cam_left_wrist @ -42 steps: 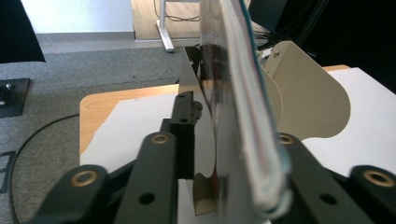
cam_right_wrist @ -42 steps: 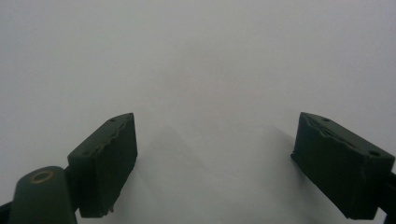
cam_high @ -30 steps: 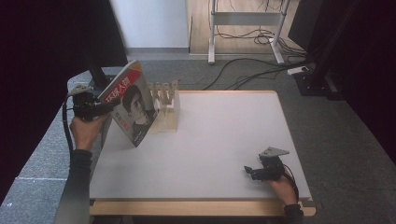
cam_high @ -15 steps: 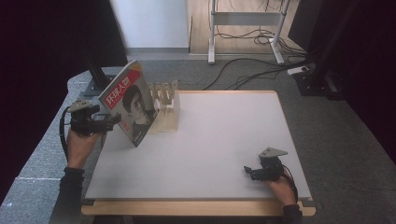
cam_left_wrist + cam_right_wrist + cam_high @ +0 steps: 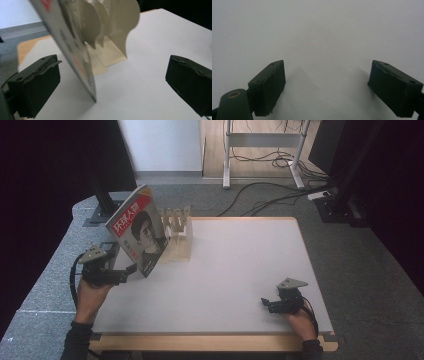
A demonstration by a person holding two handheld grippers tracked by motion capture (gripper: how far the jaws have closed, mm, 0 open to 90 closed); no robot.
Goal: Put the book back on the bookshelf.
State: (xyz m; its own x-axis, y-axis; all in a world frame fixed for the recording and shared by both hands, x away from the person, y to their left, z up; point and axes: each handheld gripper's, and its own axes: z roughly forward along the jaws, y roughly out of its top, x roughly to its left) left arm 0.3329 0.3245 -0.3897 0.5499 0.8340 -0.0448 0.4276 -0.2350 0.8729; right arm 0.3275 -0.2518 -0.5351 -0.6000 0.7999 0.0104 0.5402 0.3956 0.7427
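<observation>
A magazine [image 5: 137, 235] with a red-topped cover and a portrait stands tilted on the white table [image 5: 240, 265]. It leans against a cream slotted file rack [image 5: 180, 237]. My left gripper [image 5: 129, 271] sits low by the magazine's near bottom corner. Its jaws have just been opening and now stand wide. In the left gripper view the magazine [image 5: 72, 50] rises between the jaws without touching either pad, with the rack [image 5: 117, 30] behind it and the left gripper [image 5: 112, 75] open. My right gripper [image 5: 265, 303] rests at the table's near right, open over bare table [image 5: 327, 75].
The table's left edge runs beside the left hand, and grey floor lies beyond it. Cables and a metal stand's legs [image 5: 260, 150] lie on the floor past the far edge. Dark curtains hang at both sides.
The left gripper let go of the magazine's left edge and drew back and down toward the near side. The magazine stays leaning on the rack. The right gripper kept still.
</observation>
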